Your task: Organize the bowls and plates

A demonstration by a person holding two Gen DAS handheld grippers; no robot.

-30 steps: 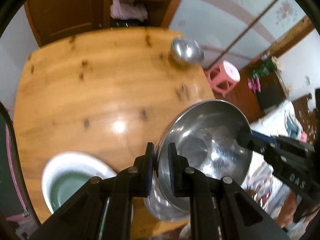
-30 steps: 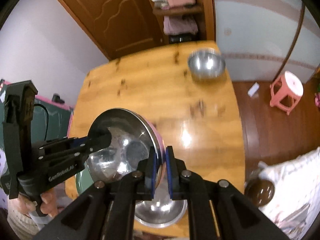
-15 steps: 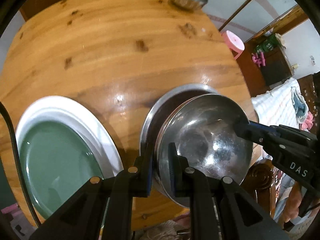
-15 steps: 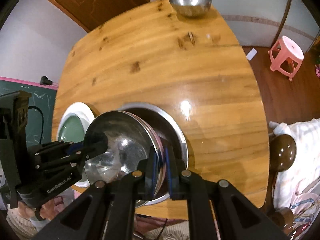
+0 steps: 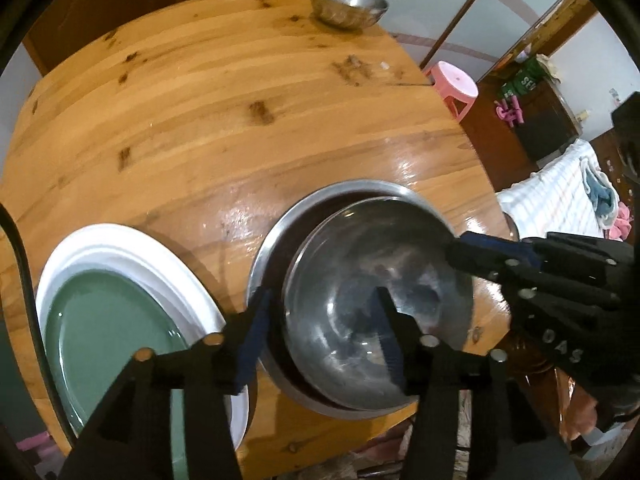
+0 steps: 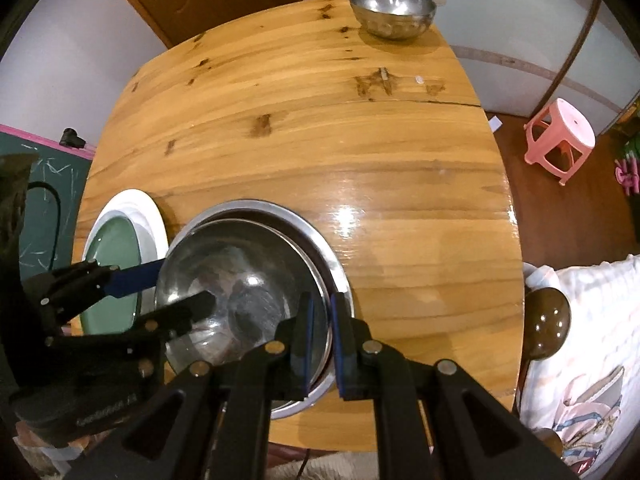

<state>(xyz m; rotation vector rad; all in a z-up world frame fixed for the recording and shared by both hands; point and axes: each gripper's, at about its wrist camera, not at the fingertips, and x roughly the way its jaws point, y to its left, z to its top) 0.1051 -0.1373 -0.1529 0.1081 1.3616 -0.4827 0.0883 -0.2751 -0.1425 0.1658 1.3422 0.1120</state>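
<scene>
A steel bowl rests nested inside a larger steel basin near the table's front edge. My left gripper is open, its fingers straddling the bowl's left rim. My right gripper is nearly closed around the bowl's right rim. A green plate on a white plate lies left of the basin. A small steel bowl stands at the table's far edge.
The round wooden table stretches ahead. A pink stool stands on the floor to the right. A bed with a patterned cover and a dark bedpost knob are close on the right.
The bowl came down and now sits inside the basin. My left gripper has opened off the rim. The right gripper still sits on the rim, its jaws slightly wider.
</scene>
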